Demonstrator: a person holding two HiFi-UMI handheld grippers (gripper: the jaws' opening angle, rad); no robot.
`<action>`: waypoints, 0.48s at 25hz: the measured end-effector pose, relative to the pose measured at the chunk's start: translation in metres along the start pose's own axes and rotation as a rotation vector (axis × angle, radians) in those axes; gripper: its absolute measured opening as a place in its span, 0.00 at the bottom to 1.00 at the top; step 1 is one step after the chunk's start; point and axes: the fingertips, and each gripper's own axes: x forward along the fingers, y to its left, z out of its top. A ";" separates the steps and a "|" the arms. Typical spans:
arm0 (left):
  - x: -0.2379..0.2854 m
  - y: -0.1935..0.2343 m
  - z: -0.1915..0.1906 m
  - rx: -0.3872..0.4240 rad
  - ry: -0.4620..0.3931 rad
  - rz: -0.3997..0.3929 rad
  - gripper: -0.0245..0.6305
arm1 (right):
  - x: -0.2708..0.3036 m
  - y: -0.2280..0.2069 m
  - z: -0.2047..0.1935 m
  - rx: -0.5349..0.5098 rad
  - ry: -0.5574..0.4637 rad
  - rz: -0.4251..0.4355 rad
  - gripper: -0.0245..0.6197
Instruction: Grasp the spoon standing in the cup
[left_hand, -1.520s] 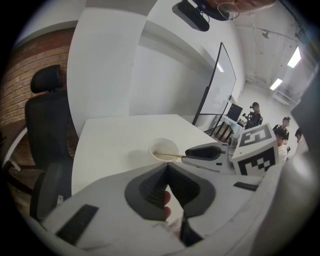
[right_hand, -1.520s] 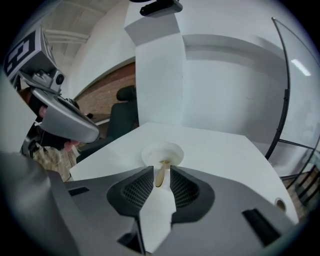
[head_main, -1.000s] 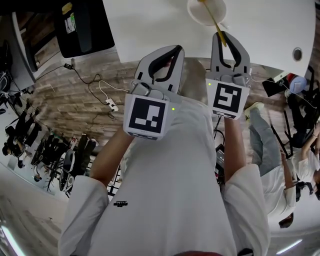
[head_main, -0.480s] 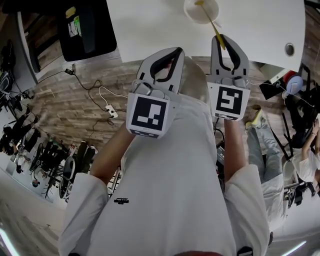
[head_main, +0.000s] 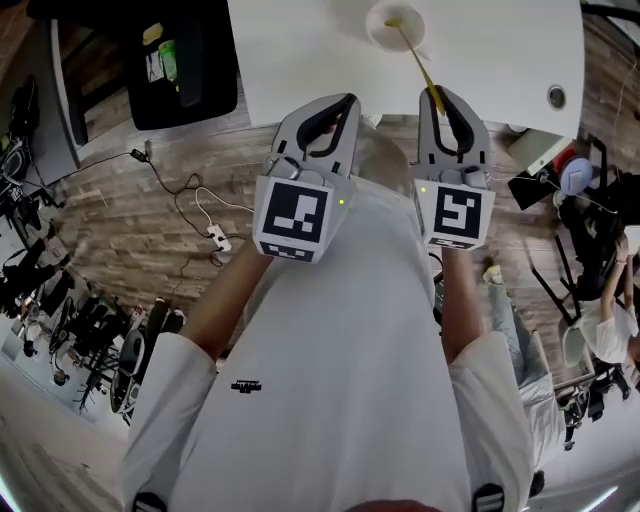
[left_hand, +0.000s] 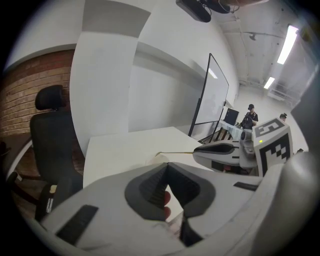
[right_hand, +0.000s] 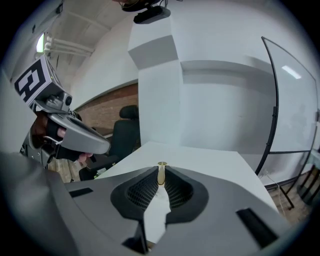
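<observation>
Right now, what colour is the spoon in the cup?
Yellow. The spoon shows best in the head view.

left tool, jaws together, faces a white table and black chair

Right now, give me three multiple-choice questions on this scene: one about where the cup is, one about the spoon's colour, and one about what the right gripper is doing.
1. Where does the cup stand? A in a sink; B on the white table; C on a shelf.
2. What colour is the spoon? A yellow; B blue; C black.
3. How is the right gripper? A wide open and empty; B shut on the cup's rim; C shut on the spoon's handle.
Answers: B, the head view shows the cup on the tabletop; A, the handle shows yellow; C, the right gripper view shows the handle pinched between the tips.
</observation>
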 end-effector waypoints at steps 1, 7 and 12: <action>-0.003 0.000 0.002 0.002 -0.005 0.003 0.03 | -0.004 0.001 0.003 -0.007 -0.004 -0.002 0.10; -0.021 0.001 0.012 0.001 -0.044 0.020 0.03 | -0.026 0.008 0.019 -0.020 -0.012 -0.010 0.10; -0.032 -0.001 0.021 -0.003 -0.081 0.025 0.03 | -0.043 0.011 0.037 -0.025 -0.022 -0.015 0.10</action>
